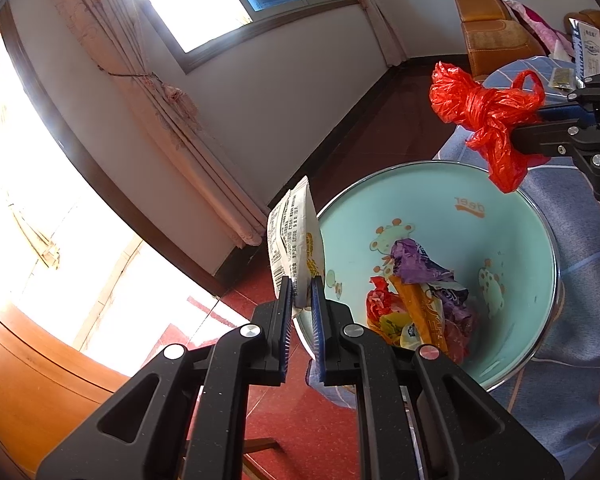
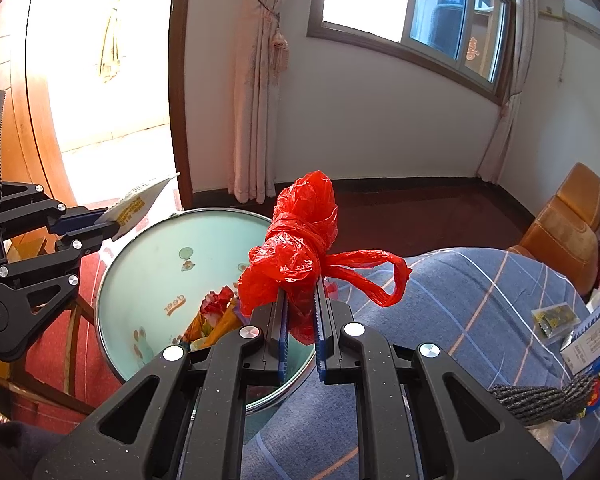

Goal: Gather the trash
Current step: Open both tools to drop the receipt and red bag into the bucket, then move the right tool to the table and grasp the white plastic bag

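Observation:
My left gripper [image 1: 301, 294] is shut on a white and yellow snack wrapper [image 1: 294, 240], held upright at the near rim of a light blue cartoon-printed basin [image 1: 512, 232]. The basin holds several crumpled wrappers [image 1: 420, 300]. My right gripper [image 2: 300, 300] is shut on a knotted red plastic bag [image 2: 300, 240], held above the basin's edge [image 2: 148, 272]. In the left wrist view the red bag [image 1: 484, 112] and right gripper [image 1: 540, 124] hang above the basin's far rim. In the right wrist view the left gripper [image 2: 108, 228] and its wrapper [image 2: 136, 204] are at the left.
A blue checked cloth [image 2: 480, 304] covers the surface beside the basin, with a small packet [image 2: 552, 318] and boxes [image 2: 592, 340] at its right. A brown chair [image 2: 568, 228] stands behind. Red floor [image 1: 300, 432], a curtain [image 2: 256, 80] and a wooden door [image 2: 28, 120] surround.

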A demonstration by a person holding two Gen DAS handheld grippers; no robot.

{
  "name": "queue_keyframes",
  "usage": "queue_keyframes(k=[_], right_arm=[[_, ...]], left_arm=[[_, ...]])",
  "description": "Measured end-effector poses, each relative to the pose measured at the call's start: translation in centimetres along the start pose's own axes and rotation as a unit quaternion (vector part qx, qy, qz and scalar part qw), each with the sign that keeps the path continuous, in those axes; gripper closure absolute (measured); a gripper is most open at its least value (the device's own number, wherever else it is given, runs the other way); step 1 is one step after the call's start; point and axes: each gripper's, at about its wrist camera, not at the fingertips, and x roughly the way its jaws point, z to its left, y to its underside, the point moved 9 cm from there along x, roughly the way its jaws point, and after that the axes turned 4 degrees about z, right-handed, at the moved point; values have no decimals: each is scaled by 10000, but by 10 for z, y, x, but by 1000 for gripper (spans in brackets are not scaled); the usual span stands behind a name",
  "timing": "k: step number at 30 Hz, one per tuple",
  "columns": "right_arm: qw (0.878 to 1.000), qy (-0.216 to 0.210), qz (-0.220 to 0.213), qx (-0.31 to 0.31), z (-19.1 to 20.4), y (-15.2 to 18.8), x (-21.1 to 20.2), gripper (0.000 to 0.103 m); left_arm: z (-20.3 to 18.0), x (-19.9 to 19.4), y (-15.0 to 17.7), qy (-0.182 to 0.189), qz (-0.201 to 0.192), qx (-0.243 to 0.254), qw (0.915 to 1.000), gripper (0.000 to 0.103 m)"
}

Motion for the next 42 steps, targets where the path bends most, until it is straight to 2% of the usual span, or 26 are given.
queue_keyframes(k=[8,10,12,13,14,15,18,20,28,31,38,42], right_arm=[[9999,-101,38,23,1,2,2,88],[9999,-103,40,-3,2,2,3,82],[9999,-133,56,30,2,3,4,79],[9999,-130,58,40,2,3,5,76],[9999,-131,55,53,1,3,5,67],[9999,-139,51,79,1,3,5,62],[9999,-138,40,95,1,3,4,60],[9999,-119,30,112,0,3,4,56],[9997,-74,51,225,-3,11,3,50],[9995,-26,58,299,-5,13,1,45],[9958,360,133,833,-37,38,-28,42],[9851,821,237,1493,-80,73,-53,42]], left_arm=[[-2,-1,0,20,-8,1,10000,90],[-1,-1,-1,13,-24,1,10000,90],[0,-2,-1,-27,-37,-13,10000,82],[1,-2,-1,-55,-51,-25,10000,70],[3,-3,-1,-88,-70,-40,9999,61],[4,-4,-2,-115,-96,-62,9999,59],[6,-4,-1,-156,-105,-84,9998,55],[9,-4,-2,-196,-128,-103,9997,43],[6,-5,-2,-196,-130,-83,9997,34],[3,-6,-3,-188,-151,-69,9997,23],[-17,-8,-3,78,-172,-36,9998,22],[-38,-10,-3,328,-216,-18,9992,22]])
